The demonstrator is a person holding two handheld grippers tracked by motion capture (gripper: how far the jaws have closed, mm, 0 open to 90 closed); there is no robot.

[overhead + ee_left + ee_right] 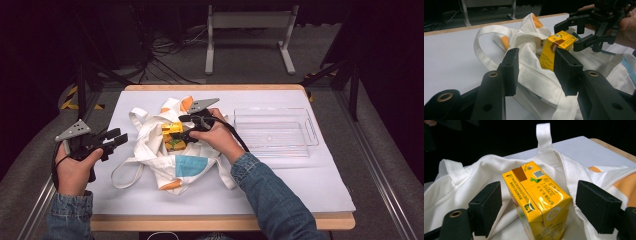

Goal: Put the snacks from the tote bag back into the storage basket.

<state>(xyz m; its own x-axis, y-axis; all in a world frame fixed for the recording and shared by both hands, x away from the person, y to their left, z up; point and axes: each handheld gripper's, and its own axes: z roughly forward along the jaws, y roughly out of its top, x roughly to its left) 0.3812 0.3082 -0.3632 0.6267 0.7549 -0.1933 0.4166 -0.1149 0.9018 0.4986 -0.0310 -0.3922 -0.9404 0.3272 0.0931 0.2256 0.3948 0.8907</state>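
We see the yellow juice carton (536, 202) resting on the white tote bag (165, 160) mid-table, between our right gripper's (186, 131) parted, non-touching jaws; the left gripper (117, 140) hovers near the table's left edge, jaws apart.

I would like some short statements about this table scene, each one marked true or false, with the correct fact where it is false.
1. The yellow drink carton stands between the open jaws of the right gripper. True.
2. The clear plastic tray holds the carton. False: the tray is empty, and the carton rests on the white cloth tote bag.
3. The left gripper is shut on the carton. False: its jaws are open, on either side of the bag's fabric.
4. The bag has orange and light blue patches. True.
5. The tray lies to the right of the bag in the high view. True.
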